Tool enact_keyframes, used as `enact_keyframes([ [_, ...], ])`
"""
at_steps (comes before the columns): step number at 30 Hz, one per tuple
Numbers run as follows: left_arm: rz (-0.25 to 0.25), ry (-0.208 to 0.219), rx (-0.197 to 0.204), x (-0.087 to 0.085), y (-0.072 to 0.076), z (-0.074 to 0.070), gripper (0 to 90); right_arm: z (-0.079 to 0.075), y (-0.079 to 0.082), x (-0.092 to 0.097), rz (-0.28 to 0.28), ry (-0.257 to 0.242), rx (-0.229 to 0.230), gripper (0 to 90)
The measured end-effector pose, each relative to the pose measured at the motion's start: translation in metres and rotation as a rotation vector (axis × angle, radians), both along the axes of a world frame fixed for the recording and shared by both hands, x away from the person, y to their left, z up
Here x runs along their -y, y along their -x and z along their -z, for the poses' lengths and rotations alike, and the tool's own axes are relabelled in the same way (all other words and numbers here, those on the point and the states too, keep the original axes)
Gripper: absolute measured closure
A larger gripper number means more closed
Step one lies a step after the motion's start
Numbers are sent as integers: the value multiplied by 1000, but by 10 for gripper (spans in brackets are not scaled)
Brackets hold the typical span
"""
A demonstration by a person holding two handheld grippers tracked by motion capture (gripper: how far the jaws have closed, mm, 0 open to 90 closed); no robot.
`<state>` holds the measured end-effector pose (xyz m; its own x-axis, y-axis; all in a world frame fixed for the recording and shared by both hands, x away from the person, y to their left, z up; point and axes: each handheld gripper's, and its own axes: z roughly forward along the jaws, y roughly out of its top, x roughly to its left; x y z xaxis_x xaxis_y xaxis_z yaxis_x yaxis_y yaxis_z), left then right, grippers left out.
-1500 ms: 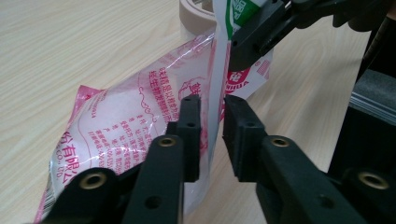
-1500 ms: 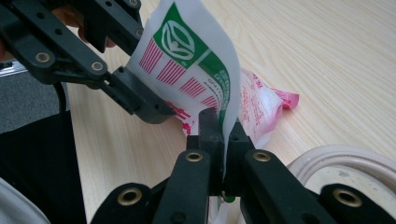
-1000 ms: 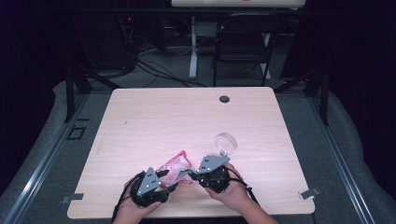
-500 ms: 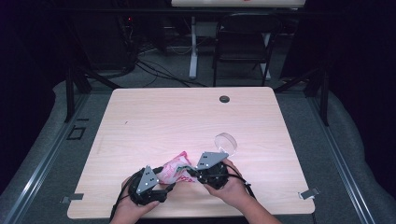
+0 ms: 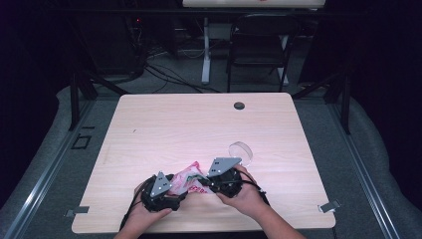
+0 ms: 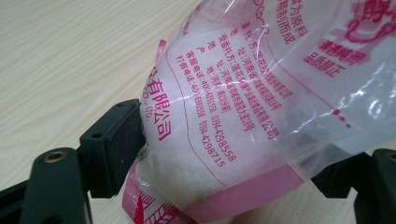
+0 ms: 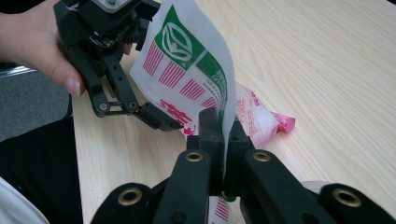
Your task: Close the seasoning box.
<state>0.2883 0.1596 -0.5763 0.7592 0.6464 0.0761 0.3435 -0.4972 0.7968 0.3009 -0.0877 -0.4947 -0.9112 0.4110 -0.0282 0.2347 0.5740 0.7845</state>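
The table (image 5: 164, 124), pale wood, carries everything near its front edge, where the person's two hands come in. Between the grippers sits the bag (image 5: 186, 178), a clear plastic pouch with pink print and white grains inside; its bulged lower part lies low over the table, its flat printed top raised. The left gripper (image 6: 229, 186) has the bag's fat end between its jaws, which have just been opening: the left pad touches the plastic, the right one stands clear of it. The right gripper (image 7: 223, 135) has its jaws closed on the bag's thin top edge, pinching the film upright. Just beyond the right gripper in the high view lies a small clear lid (image 5: 241, 150) on the table.
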Motion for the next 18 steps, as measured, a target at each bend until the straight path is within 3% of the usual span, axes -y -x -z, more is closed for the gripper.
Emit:
enact_keyframes([
  [5, 17, -40, -3, 0, -3, 5, 190, -3, -3, -2, -6, 8, -5, 900],
  [11, 22, -51, -7, 1, -8, 10, 186, -4, -5, -3, -8, 0, -14, 900],
  [18, 16, -30, -66, 0, -14, 10, 189, -6, -7, -5, -7, 6, -15, 900],
])
